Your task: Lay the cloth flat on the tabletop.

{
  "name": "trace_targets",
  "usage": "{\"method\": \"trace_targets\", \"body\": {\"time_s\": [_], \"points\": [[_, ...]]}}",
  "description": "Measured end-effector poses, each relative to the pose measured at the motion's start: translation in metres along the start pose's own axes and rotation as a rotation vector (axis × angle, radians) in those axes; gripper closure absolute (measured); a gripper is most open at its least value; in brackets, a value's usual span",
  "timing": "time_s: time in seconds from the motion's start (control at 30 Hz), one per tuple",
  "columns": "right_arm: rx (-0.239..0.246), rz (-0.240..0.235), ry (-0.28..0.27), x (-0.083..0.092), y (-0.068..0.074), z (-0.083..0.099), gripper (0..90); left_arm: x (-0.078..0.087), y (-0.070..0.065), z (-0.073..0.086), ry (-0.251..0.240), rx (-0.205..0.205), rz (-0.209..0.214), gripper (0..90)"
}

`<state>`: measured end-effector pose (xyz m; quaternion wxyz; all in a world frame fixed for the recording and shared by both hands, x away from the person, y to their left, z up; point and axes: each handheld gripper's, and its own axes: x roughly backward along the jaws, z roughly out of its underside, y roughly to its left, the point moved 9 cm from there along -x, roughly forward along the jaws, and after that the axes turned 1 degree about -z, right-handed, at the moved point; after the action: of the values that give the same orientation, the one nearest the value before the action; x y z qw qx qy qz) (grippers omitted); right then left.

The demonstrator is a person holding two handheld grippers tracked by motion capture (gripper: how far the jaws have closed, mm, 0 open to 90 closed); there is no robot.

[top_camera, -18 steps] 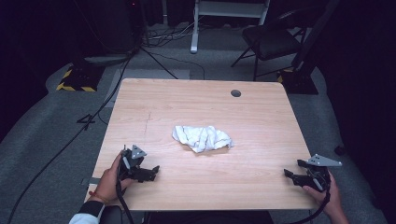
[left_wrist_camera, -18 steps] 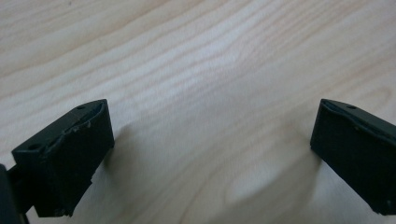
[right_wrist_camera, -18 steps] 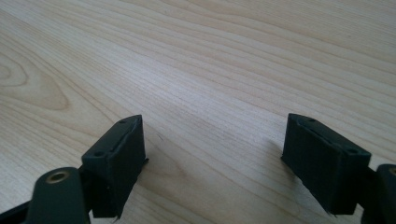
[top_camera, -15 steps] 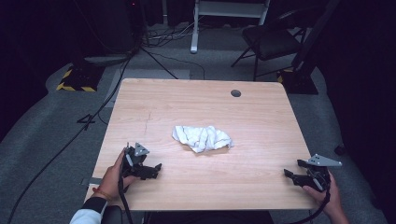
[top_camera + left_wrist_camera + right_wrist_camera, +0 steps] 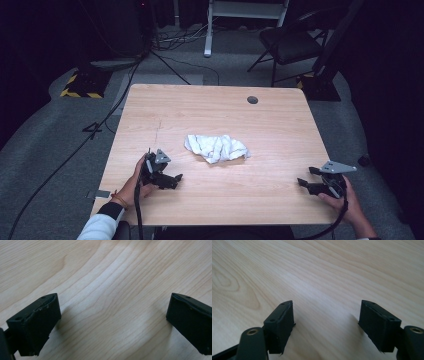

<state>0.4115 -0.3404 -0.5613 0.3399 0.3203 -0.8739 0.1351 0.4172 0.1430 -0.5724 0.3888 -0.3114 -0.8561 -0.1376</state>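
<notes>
While both the left gripper (image 5: 172,179) and right gripper (image 5: 306,184) sit spread wide and empty, well apart from the crumpled white towel (image 5: 218,148), we judge this the approach step, and next we need to reach inward for its edges.

A cloth (image 5: 217,148) lies mid-frame on the table (image 5: 215,110). The left gripper (image 5: 172,179) sits lower left of it, the right gripper (image 5: 306,182) lower right; a chair (image 5: 287,45) stands upper right.
</notes>
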Motion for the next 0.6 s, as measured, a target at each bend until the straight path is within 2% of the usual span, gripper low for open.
{"method": "trace_targets", "body": {"time_s": [0.1,0.13,0.17,0.2,0.23,0.27,0.33,0.37,0.47,0.57,0.6], "points": [[0.010,-0.041,0.015,-0.016,0.007,-0.013,21.4,-0.002,-0.001,-0.003,-0.001,-0.010,0.009,0.0],[0.021,-0.058,0.018,-0.021,0.009,-0.017,20.5,-0.005,-0.001,-0.005,0.000,-0.032,0.027,0.0],[0.038,-0.074,0.021,-0.025,0.011,-0.021,20.4,-0.005,-0.001,-0.005,0.000,-0.032,0.027,0.0],[0.051,-0.085,0.021,-0.030,0.013,-0.026,20.5,-0.008,-0.003,-0.009,-0.003,-0.076,0.064,0.0],[0.058,-0.093,0.023,-0.035,0.016,-0.031,20.5,-0.008,-0.003,-0.009,-0.003,-0.076,0.064,0.0],[0.067,-0.101,0.025,-0.040,0.020,-0.035,20.6,-0.012,-0.007,-0.014,0.000,-0.109,0.095,0.0],[0.077,-0.114,0.023,-0.045,0.024,-0.040,20.7,-0.015,-0.009,-0.017,0.002,-0.113,0.098,0.0],[0.098,-0.133,0.028,-0.056,0.034,-0.050,21.8,-0.021,-0.013,-0.024,0.002,-0.122,0.102,0.0],[0.121,-0.153,0.023,-0.074,0.050,-0.068,23.5,-0.029,-0.025,-0.034,0.003,-0.150,0.126,0.1],[0.133,-0.169,0.015,-0.089,0.064,-0.083,25.4,-0.037,-0.033,-0.042,0.002,-0.159,0.136,0.0],[0.153,-0.175,0.012,-0.095,0.070,-0.089,25.6,-0.039,-0.035,-0.045,0.003,-0.162,0.138,0.0]]}}
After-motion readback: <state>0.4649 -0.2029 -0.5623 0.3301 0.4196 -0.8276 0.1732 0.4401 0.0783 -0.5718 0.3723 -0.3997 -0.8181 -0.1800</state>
